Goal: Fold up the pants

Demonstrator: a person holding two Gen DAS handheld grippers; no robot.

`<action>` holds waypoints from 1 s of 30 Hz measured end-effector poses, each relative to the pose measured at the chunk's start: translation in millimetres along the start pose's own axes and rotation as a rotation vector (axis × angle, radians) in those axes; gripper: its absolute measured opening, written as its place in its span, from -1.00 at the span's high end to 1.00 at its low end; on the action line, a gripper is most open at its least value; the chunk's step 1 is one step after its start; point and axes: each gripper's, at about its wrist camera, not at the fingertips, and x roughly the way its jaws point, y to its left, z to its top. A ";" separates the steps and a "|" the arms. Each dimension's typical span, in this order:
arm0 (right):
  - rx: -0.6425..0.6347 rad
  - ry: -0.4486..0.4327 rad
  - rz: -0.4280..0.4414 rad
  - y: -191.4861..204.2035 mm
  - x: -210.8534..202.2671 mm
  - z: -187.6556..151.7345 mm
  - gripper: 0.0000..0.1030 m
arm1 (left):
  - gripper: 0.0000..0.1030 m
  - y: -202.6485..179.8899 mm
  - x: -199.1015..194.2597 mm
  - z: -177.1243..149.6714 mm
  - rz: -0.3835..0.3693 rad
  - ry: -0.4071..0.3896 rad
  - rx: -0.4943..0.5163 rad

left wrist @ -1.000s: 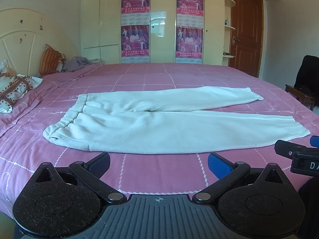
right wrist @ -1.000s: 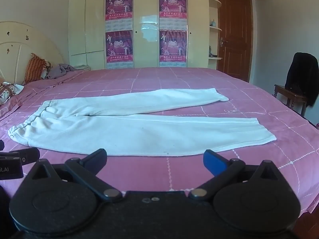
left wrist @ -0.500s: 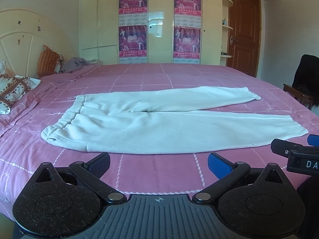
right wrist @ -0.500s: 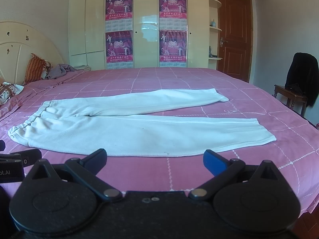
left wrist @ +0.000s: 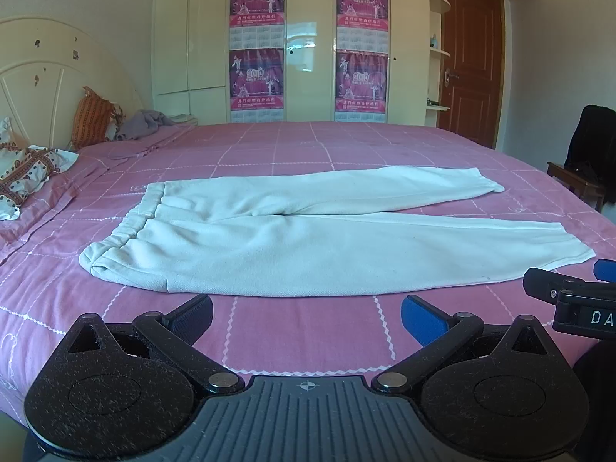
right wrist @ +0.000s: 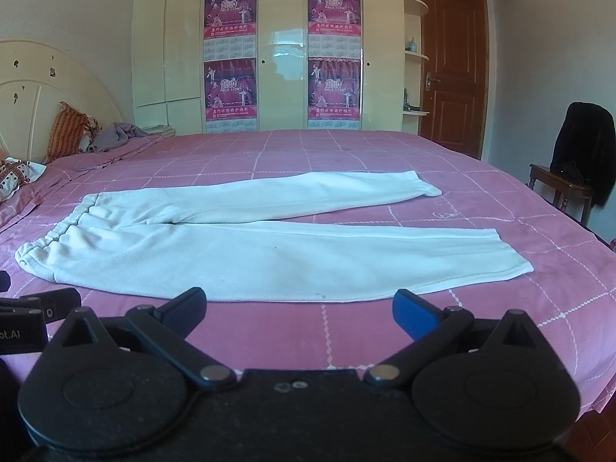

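White sweatpants (left wrist: 308, 242) lie flat on the pink bed (left wrist: 308, 146), waistband to the left, both legs spread to the right in a narrow V. They also show in the right wrist view (right wrist: 269, 246). My left gripper (left wrist: 306, 313) is open and empty, hovering over the bed's near edge just short of the near leg. My right gripper (right wrist: 298, 306) is open and empty, also just short of the near leg's lower hem side. Each gripper shows at the edge of the other's view.
Pillows (left wrist: 27, 173) and a headboard (left wrist: 46, 88) are at the left. A wardrobe with posters (left wrist: 308, 42) stands behind the bed. A wooden chair with a black jacket (right wrist: 577, 161) stands at the right beside a brown door (right wrist: 450, 69).
Both grippers stay open. The left view has shifted slightly, so the pants sit a little further left and lower in it. The right view is nearly unchanged.
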 end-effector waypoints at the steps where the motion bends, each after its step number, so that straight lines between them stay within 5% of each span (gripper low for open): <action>1: 0.000 0.001 0.000 -0.3 0.3 -0.1 -1.00 | -1.00 0.0 0.1 -0.1 -0.001 0.000 0.000; 30: -0.002 -0.003 -0.004 0.3 -1.3 1.0 -1.00 | -1.00 -0.6 3.0 -2.3 -0.003 -0.006 0.005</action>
